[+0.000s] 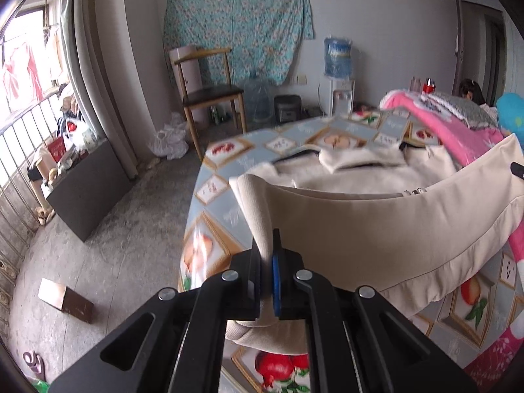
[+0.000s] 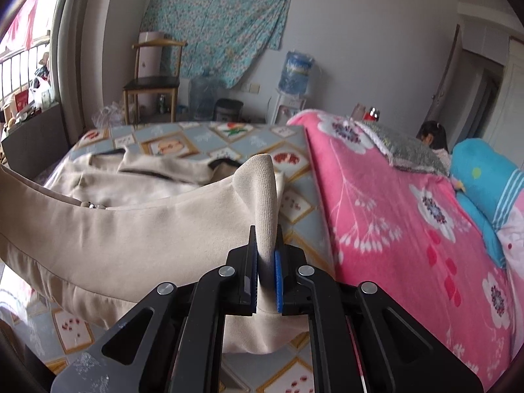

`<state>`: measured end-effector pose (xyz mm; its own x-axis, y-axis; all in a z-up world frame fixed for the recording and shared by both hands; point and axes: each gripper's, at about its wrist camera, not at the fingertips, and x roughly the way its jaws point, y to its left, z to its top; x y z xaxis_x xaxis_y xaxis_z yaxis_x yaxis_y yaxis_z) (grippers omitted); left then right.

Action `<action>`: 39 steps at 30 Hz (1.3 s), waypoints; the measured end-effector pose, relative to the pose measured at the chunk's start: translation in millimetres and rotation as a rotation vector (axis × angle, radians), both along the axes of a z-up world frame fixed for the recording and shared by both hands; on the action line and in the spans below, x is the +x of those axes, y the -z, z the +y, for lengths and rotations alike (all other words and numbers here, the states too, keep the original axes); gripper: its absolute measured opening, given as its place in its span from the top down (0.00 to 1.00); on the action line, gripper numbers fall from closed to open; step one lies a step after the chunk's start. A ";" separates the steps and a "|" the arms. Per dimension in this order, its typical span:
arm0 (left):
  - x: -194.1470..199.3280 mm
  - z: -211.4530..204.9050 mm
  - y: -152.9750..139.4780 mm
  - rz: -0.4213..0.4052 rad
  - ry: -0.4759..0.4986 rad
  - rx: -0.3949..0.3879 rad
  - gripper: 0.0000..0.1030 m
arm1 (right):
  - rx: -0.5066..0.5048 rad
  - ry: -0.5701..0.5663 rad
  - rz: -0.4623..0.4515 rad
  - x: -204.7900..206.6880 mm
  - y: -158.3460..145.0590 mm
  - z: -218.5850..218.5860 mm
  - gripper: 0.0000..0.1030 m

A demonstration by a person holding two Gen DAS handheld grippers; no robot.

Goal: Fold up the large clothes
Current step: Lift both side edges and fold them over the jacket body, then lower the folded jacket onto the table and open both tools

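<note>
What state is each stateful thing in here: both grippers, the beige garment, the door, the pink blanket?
left gripper: shut on the beige garment's hem corner.
right gripper: shut on the hem's other corner.
beige garment: near edge lifted and stretched between the grippers, far part lying rumpled on the bed.
door: standing open.
pink blanket: spread over the bed beside the garment.
water jug: upside down on the dispenser.

Cream coat (image 1: 376, 226) on a grey-blue bedsheet (image 2: 203, 145) (fruit pictures in tan frames); beside the coat, a pink blanket (image 2: 393, 229) with white flowers.
</note>
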<state>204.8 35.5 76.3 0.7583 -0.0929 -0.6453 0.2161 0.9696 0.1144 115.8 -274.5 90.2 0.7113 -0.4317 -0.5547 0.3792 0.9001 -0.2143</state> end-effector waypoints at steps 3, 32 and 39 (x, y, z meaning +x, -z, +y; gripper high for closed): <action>22.9 -6.3 -13.5 -0.049 0.002 0.017 0.95 | 0.004 -0.011 -0.033 25.8 -11.6 -13.0 0.93; 273.9 7.1 55.2 0.276 -0.152 -0.078 0.77 | 0.332 0.102 0.138 196.6 56.3 -146.9 0.60; 183.1 14.9 40.8 0.283 0.044 -0.154 0.77 | 0.443 -0.114 0.155 129.0 51.7 -94.9 0.47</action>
